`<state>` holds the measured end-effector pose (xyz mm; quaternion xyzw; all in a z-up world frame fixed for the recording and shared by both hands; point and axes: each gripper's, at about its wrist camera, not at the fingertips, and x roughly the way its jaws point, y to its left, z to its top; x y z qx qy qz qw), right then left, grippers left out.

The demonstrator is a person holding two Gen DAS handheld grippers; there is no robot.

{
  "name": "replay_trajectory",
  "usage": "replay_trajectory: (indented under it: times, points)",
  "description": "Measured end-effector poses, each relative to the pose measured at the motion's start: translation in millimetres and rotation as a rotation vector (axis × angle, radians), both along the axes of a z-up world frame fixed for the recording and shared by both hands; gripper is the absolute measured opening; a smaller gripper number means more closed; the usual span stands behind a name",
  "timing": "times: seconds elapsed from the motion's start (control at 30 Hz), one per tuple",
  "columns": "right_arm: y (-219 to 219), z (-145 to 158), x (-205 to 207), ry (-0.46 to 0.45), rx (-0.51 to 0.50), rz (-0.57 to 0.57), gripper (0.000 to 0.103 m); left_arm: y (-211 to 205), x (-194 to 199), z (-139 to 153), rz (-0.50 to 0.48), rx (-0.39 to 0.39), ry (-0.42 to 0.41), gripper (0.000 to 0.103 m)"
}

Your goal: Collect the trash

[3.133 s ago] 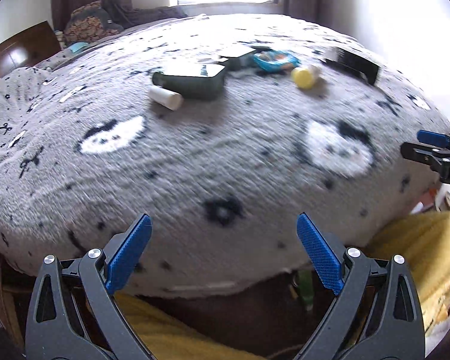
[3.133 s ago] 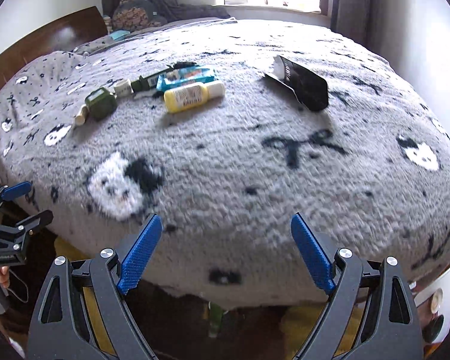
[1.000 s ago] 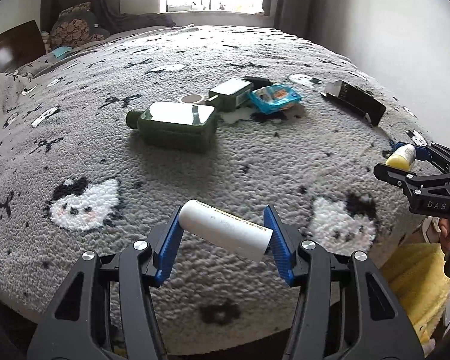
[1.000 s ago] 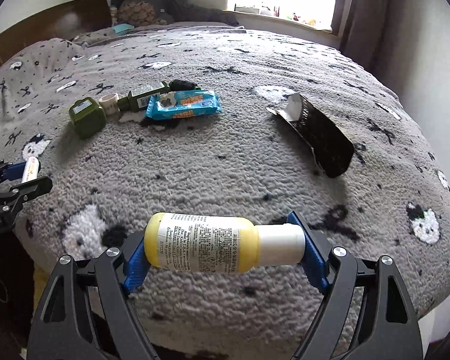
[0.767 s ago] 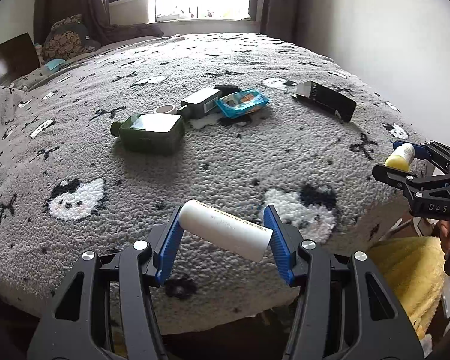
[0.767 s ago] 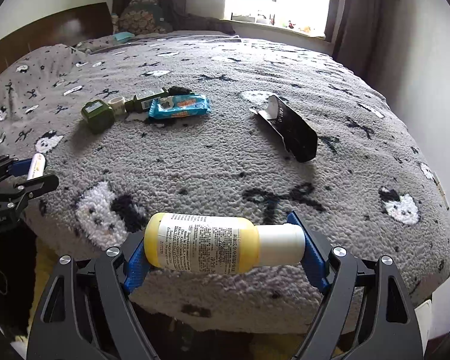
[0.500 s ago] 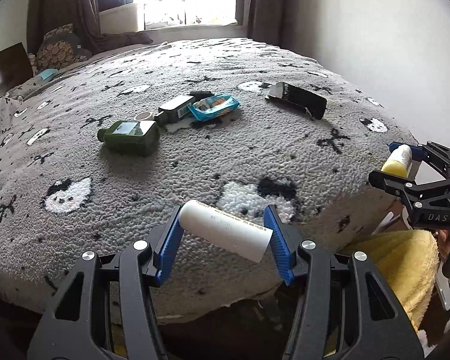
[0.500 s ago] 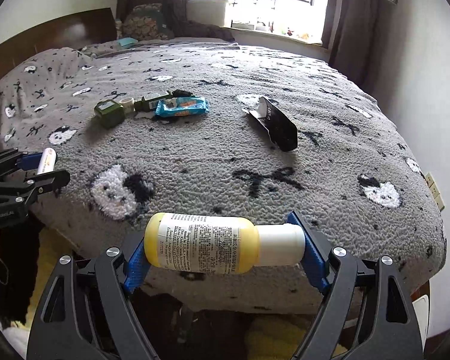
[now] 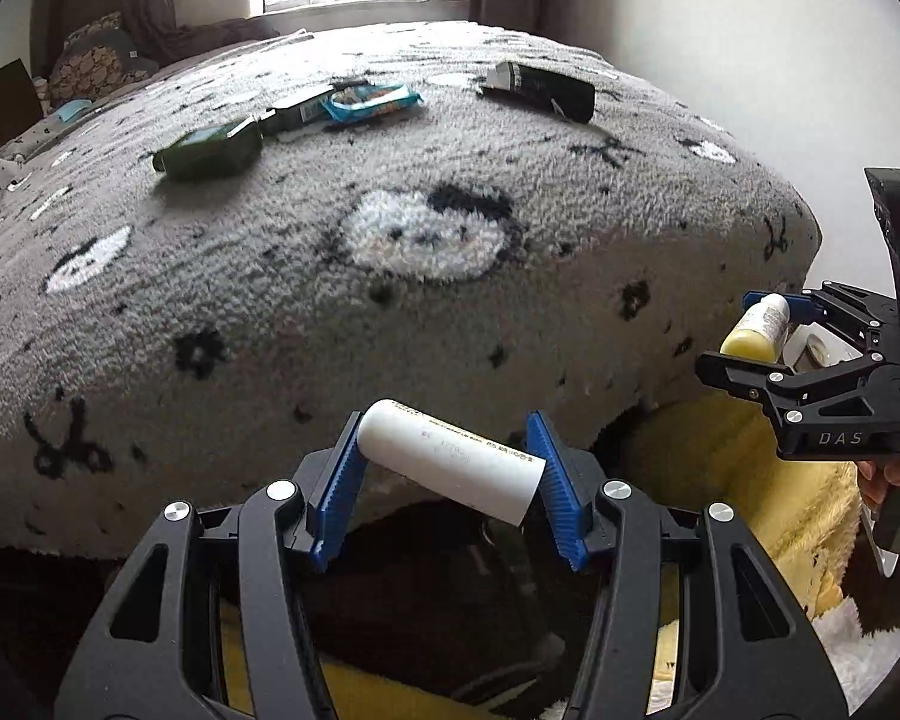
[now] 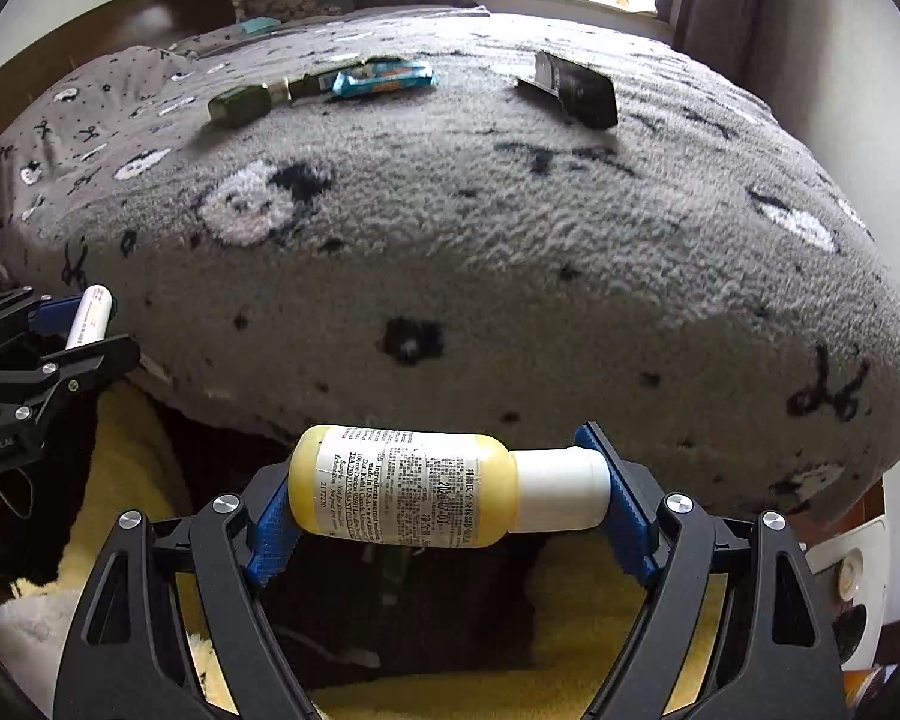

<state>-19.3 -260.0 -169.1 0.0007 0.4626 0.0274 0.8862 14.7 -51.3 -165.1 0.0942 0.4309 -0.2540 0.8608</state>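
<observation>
My left gripper is shut on a white tube, held crosswise past the foot edge of the bed. My right gripper is shut on a yellow bottle with a white cap, also held crosswise beyond the bed's edge. Each gripper shows in the other's view: the right gripper with the yellow bottle at the right, the left gripper with the white tube at the left. On the blanket lie a green bottle, a blue wrapper and a black carton.
Below both grippers is a dark opening ringed by yellow fleece. A second dark green box lies beside the wrapper. A white wall runs along the bed's right side, with a window and curtains behind. A hand holds the right gripper's handle.
Both grippers have drawn back from the bed top and sunk a little, each still holding its item. The bed's foot edge and the dark opening below now fill the lower part of both views.
</observation>
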Motion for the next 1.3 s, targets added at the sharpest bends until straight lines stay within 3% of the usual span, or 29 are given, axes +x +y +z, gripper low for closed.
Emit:
replay_trajectory:
  times: [0.3, 0.67, 1.0, 1.3]
  points:
    - [5, -54, -7, 0.118, 0.063, -0.041, 0.083, -3, -5, -62, -0.009, 0.058, 0.143, 0.051]
    - [12, -89, -10, 0.195, 0.102, -0.075, 0.083, -7, -3, -118, -0.022, 0.103, 0.281, 0.052]
    - [16, -116, 2, 0.285, 0.149, -0.059, 0.083, -12, 5, -155, -0.048, 0.11, 0.394, 0.052]
    - [23, -129, 13, 0.316, 0.187, -0.046, 0.083, -20, 1, -165, -0.058, 0.099, 0.428, 0.052]
